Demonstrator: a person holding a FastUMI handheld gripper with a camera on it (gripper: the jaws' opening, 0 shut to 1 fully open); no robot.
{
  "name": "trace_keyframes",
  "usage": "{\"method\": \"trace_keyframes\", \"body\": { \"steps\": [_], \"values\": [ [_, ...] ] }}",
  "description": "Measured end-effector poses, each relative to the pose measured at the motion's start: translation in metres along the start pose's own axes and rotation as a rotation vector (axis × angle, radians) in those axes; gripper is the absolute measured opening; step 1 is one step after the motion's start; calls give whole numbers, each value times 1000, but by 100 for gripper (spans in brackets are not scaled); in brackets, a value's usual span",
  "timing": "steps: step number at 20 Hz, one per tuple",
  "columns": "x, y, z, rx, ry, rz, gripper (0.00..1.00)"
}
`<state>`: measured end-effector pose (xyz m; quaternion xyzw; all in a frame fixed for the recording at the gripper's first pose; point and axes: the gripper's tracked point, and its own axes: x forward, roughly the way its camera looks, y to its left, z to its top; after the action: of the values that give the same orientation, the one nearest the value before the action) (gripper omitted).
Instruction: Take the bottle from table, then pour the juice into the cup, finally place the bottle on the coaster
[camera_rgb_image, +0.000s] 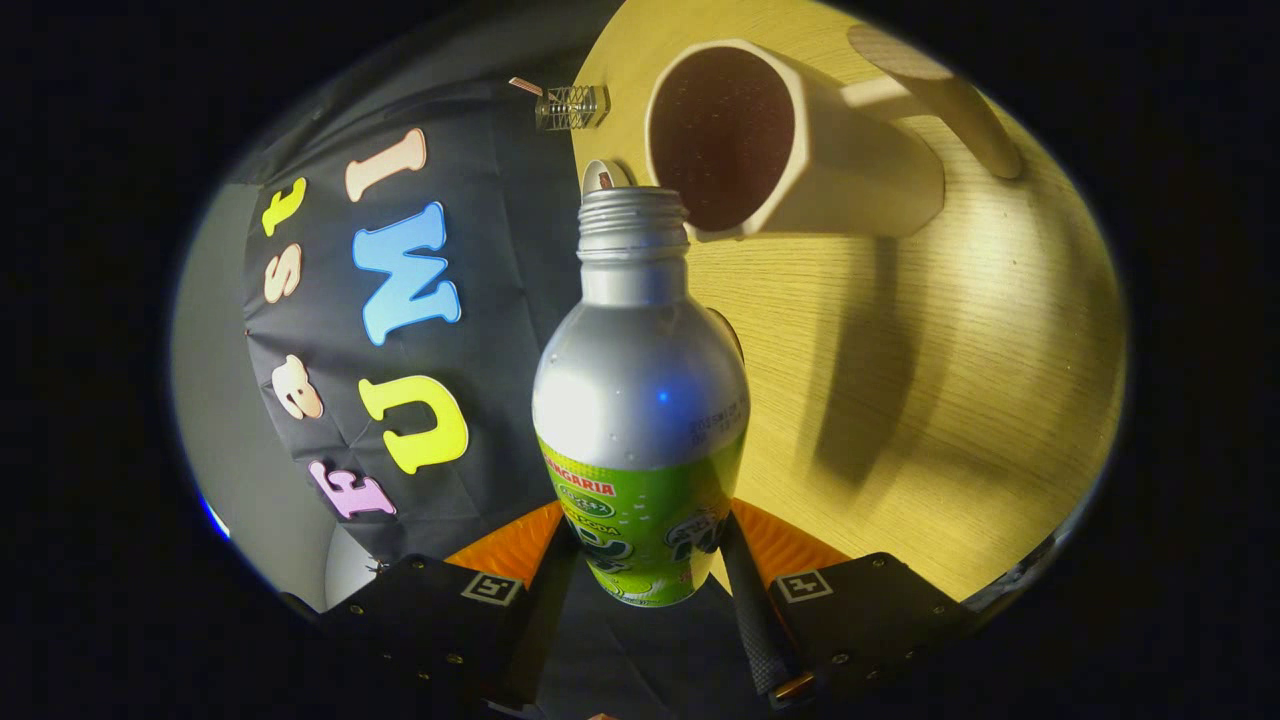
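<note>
My gripper is shut on a silver metal bottle with a green label, one finger pressing on each side of its lower body. The bottle's threaded neck is uncapped. Its mouth lies just short of the rim of a white cup with a handle and a dark inside. The cup stands on the wooden table. The view is rolled, so the bottle is tipped over toward the cup. A thin dark round edge, perhaps the coaster, peeks out behind the bottle's shoulder.
A small round cap-like object lies on the table's edge just beyond the bottle's mouth. A small clear object sits farther along that edge. The booth's black cloth wall hangs beyond the table.
</note>
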<state>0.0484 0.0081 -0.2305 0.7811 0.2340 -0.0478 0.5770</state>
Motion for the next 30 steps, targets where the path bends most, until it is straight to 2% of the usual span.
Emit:
{"method": "trace_keyframes", "body": {
  "steps": [30],
  "values": [
    [-10, 27, -8, 189, 52, -9, 77]
  ]
}}
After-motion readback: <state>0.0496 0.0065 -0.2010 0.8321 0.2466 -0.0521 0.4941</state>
